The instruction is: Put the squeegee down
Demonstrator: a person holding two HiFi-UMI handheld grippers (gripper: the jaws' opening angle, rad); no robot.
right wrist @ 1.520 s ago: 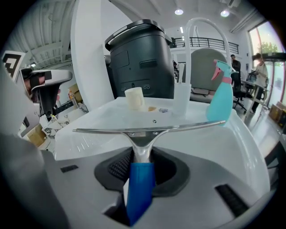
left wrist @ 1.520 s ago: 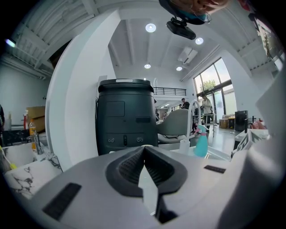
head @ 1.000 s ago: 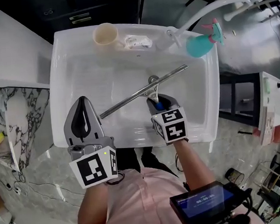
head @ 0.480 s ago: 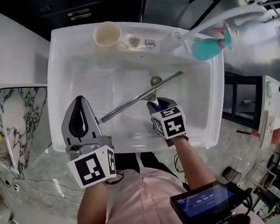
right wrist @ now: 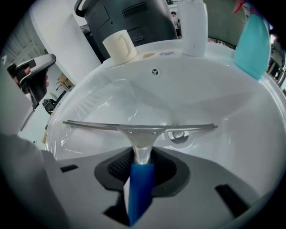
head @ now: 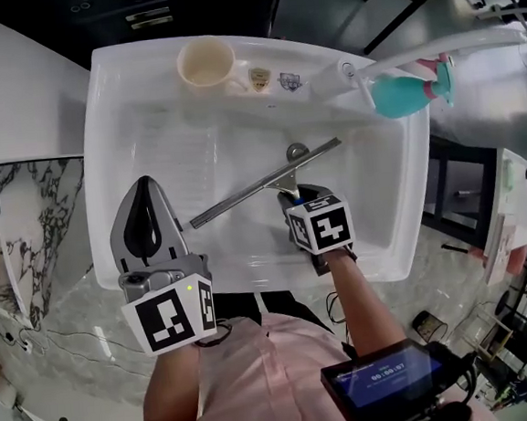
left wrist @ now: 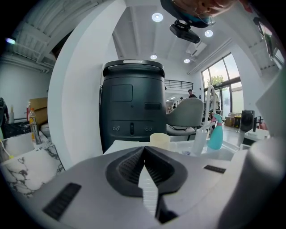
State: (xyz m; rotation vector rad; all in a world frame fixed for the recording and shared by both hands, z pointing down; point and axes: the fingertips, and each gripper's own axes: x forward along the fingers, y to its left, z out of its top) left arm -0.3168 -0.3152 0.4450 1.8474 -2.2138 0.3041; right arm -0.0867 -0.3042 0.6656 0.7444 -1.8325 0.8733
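Over the white sink [head: 95, 174], my right gripper [head: 291, 194] clamped the squeegee [head: 260, 186] by its blue handle [right wrist: 140, 188], blade low near the drain [head: 296, 150] for laying down, while my left gripper [head: 142, 186] hung closed, empty.

My grey, black-padded left gripper [head: 144, 184] and right gripper [head: 295, 194] each bear a white cube [head: 170, 319] with black square markers; my shirt [head: 259, 370] is pink.
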